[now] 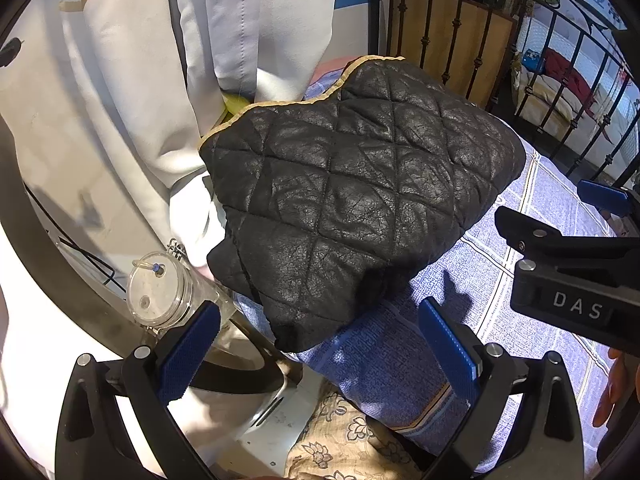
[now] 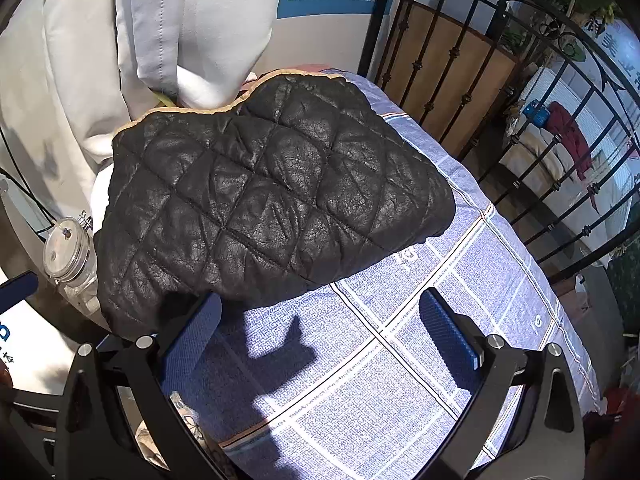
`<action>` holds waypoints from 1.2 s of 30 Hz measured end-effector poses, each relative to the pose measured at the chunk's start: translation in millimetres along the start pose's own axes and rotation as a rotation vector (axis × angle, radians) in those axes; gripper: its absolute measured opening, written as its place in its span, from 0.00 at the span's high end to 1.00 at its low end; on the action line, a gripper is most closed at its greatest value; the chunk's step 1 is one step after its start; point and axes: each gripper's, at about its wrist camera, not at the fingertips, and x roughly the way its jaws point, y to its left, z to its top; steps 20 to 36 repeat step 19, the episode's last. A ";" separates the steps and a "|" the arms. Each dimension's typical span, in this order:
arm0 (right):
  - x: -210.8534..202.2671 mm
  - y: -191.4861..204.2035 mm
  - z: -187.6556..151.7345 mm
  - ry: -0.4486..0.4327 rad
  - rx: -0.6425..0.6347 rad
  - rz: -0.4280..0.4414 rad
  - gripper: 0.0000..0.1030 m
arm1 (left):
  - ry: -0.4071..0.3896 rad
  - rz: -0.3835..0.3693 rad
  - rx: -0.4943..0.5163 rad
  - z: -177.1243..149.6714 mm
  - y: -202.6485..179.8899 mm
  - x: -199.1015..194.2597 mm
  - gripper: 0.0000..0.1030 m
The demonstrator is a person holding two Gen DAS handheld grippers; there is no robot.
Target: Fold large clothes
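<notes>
From your left wrist, the left tongs (image 1: 320, 344) stand wide open and empty, just short of the black quilted jacket (image 1: 360, 184) bundled on the blue checked cloth (image 1: 540, 208); the right tongs (image 1: 600, 200) hover beside it. From your right wrist, the right tongs (image 2: 320, 344) also gape empty, near the jacket's (image 2: 272, 200) edge. Judge it nearly folded: press corners flat, keeping clear of the jar (image 2: 68, 252).

— The jacket (image 1: 352, 200)?
— Black, diamond-quilted, tan-edged, folded into a puffy bundle.
— Where?
— Centre of the left view, centre-left of the right view, lying flat.
</notes>
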 end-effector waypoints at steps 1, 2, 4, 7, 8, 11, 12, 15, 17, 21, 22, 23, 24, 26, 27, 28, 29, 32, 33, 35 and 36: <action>-0.2 0.1 -0.1 -0.002 0.003 0.001 0.05 | -0.001 -0.007 -0.002 0.0 0.5 0.7 0.06; -0.2 0.1 0.0 -0.003 0.005 0.000 0.05 | -0.007 -0.012 -0.004 -0.2 0.5 0.6 0.05; 0.2 0.0 0.0 -0.007 0.009 -0.004 0.05 | -0.016 0.001 -0.008 -0.3 0.5 1.4 0.06; 0.9 -0.3 -0.5 -0.014 0.015 -0.007 0.05 | -0.019 -0.023 -0.029 0.2 3.2 2.9 0.06; 0.8 -0.4 -0.7 -0.019 0.019 -0.011 0.05 | -0.018 -0.021 -0.028 0.4 3.1 3.5 0.06; 0.3 -1.4 -1.0 -0.032 0.027 -0.018 0.05 | 0.003 -0.030 -0.042 0.6 4.5 5.0 0.06; 0.0 -1.9 -1.2 -0.035 0.032 -0.016 0.05 | 0.004 -0.028 -0.040 0.8 4.6 4.6 0.06; -0.1 -3.7 -1.1 -0.043 0.047 -0.013 0.05 | -0.003 0.011 -0.033 -0.1 4.0 2.6 0.06; -0.5 -3.7 -1.4 -0.047 0.050 -0.011 0.05 | -0.003 0.003 -0.042 0.6 5.8 2.5 0.06; -1.7 -4.2 -1.8 -0.054 0.053 -0.011 0.05 | -0.004 0.008 -0.044 0.6 6.6 2.4 0.06; -1.7 -4.2 -1.8 -0.054 0.053 -0.011 0.05 | -0.004 0.008 -0.044 0.6 6.6 2.4 0.06; -1.7 -4.2 -1.8 -0.054 0.053 -0.011 0.05 | -0.004 0.008 -0.044 0.6 6.6 2.4 0.06; -1.7 -4.2 -1.8 -0.054 0.053 -0.011 0.05 | -0.004 0.008 -0.044 0.6 6.6 2.4 0.06; -1.7 -4.2 -1.8 -0.054 0.053 -0.011 0.05 | -0.004 0.008 -0.044 0.6 6.6 2.4 0.06; -1.7 -4.2 -1.8 -0.054 0.053 -0.011 0.05 | -0.004 0.008 -0.044 0.6 6.6 2.4 0.06; -1.7 -4.2 -1.8 -0.054 0.053 -0.011 0.05 | -0.004 0.008 -0.044 0.6 6.6 2.4 0.06; -1.7 -4.2 -1.8 -0.054 0.053 -0.011 0.05 | -0.004 0.008 -0.044 0.6 6.6 2.4 0.06; -1.7 -4.2 -1.8 -0.054 0.053 -0.011 0.05 | -0.004 0.008 -0.044 0.6 6.6 2.4 0.06; -1.7 -4.2 -1.8 -0.054 0.053 -0.011 0.05 | -0.004 0.008 -0.044 0.6 6.6 2.4 0.06; -1.7 -4.2 -1.8 -0.054 0.053 -0.011 0.05 | -0.004 0.008 -0.044 0.6 6.6 2.4 0.06; -1.7 -4.2 -1.8 -0.054 0.053 -0.011 0.05 | -0.004 0.008 -0.044 0.6 6.6 2.4 0.06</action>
